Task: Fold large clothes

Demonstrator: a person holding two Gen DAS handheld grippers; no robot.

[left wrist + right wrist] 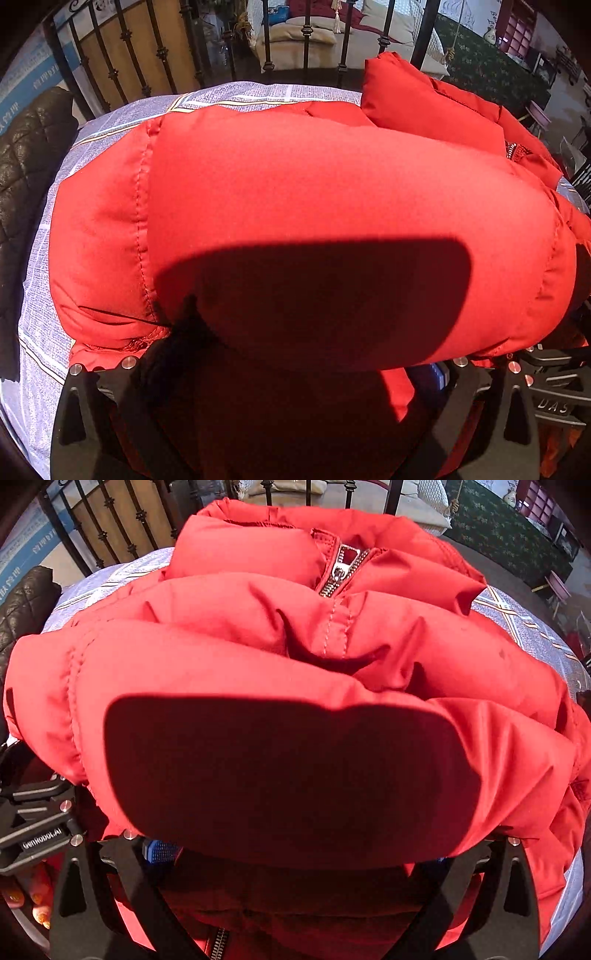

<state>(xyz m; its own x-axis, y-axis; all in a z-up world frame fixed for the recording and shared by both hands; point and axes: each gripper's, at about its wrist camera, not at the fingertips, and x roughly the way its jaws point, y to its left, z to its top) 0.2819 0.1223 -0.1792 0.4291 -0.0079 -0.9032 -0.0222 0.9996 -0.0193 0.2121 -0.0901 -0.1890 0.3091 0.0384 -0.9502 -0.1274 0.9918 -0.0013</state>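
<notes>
on the bed, over a bedsheet (258,94) printed with fine newspaper-like text and striped bands, lay one red puffer jacket (332,206), quilted and stitched in panels, bunched into thick rolls. item filled most of both wrist views.

left hand-held gripper (291,373): black arms with silver screws at the bottom of its view, the jacket's padded roll draped over and between them, a blue pad just visible at the right arm. fingertips hidden under fabric; whether it was clenched on the jacket or released could not be told. a rounded shadow fell across the near fold.

right hand-held gripper (295,853): same build, blue ridged pad (162,851) showing beside the left arm, red fabric heaped over the gap. fingertips likewise covered; grip state could not be told. a second gripper body with white lettering sat at the lower left edge of the right wrist view, with fingers (40,904) bearing orange-painted nails beneath it.

jacket details: metal zipper (338,574) with silver pull near the collar, closed below the pull; collar standing at the far end; a second stretch of zipper teeth at the bottom of the right wrist view.

surroundings: black wrought-iron bed rail (125,40) beyond the sheet; dark quilted leather item (26,155) at the left edge; cream cushions (332,33) farther back.
</notes>
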